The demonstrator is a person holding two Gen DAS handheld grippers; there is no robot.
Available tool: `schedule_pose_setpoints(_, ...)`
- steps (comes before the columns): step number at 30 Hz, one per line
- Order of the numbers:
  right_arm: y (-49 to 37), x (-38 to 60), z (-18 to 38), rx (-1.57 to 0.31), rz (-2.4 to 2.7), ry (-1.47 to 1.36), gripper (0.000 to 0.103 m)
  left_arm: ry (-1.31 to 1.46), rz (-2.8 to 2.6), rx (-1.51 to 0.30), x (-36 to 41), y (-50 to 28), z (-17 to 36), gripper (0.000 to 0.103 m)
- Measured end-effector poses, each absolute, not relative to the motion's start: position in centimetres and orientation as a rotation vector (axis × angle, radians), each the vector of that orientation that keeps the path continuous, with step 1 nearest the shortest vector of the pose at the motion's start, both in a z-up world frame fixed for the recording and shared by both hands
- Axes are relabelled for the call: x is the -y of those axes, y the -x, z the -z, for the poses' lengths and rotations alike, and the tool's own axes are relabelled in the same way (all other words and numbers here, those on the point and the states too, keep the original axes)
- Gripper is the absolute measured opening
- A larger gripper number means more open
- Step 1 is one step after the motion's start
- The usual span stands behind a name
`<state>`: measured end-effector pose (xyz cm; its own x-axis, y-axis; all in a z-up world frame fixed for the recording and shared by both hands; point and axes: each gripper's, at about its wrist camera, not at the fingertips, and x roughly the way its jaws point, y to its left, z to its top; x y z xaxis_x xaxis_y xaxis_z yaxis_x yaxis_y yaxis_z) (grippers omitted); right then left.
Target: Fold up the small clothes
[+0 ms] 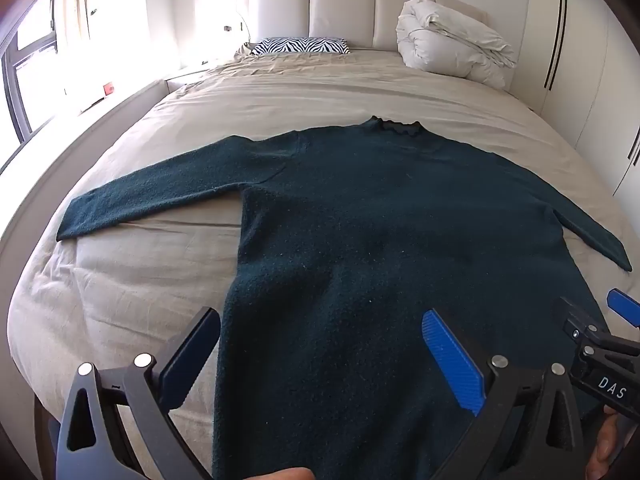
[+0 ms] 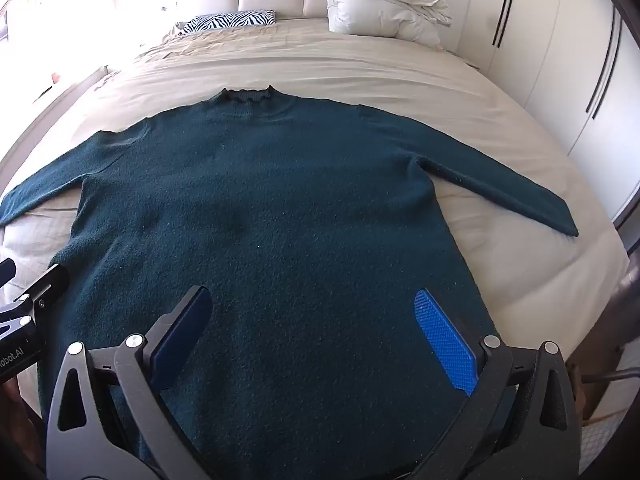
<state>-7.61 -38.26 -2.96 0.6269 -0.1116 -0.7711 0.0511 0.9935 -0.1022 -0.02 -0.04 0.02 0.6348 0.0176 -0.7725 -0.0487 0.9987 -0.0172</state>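
Nearest the cameras, the left tool [image 1: 320, 354] and the right tool [image 2: 314, 330] both point down at the lower part of the sweater [image 2: 256, 208]. Each tool has its jaws spread wide with nothing gripped between them; the blue pads [image 1: 452, 362] stand clear above the knit fabric. In the left wrist view, part of the right tool appears at the right edge, just beside the left one. A hand [image 1: 608, 444] shows at the lower right of that view.

The sweater is dark teal and lies flat on the bed [image 1: 132, 280], hem nearest the tools and collar [image 2: 248, 96] pointing toward the headboard. Both sleeves are spread outward to either side. The body is unfolded.

The bed is covered by a beige, lightly creased sheet. Beyond the collar, the sheet runs bare to the far end. There a zebra-patterned pillow [image 1: 300, 46] lies toward the left, and a bundled white duvet [image 1: 452, 48] sits toward the right, well apart from the sweater.

Behind both stands a padded cream headboard [image 1: 340, 8]. White wardrobe doors [image 2: 560, 60] with dark vertical handles line the right wall. A bright window [image 1: 36, 52] with a light curtain fills the left wall.
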Motion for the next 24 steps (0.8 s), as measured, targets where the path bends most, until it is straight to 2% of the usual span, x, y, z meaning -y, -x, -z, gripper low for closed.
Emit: schedule_pose_setpoints(24, 8.07, 37.90, 3.38, -0.894, 0.094, 0.072, 0.103, 0.040, -0.041, -0.889, 0.67, 0.20, 0.28, 0.103)
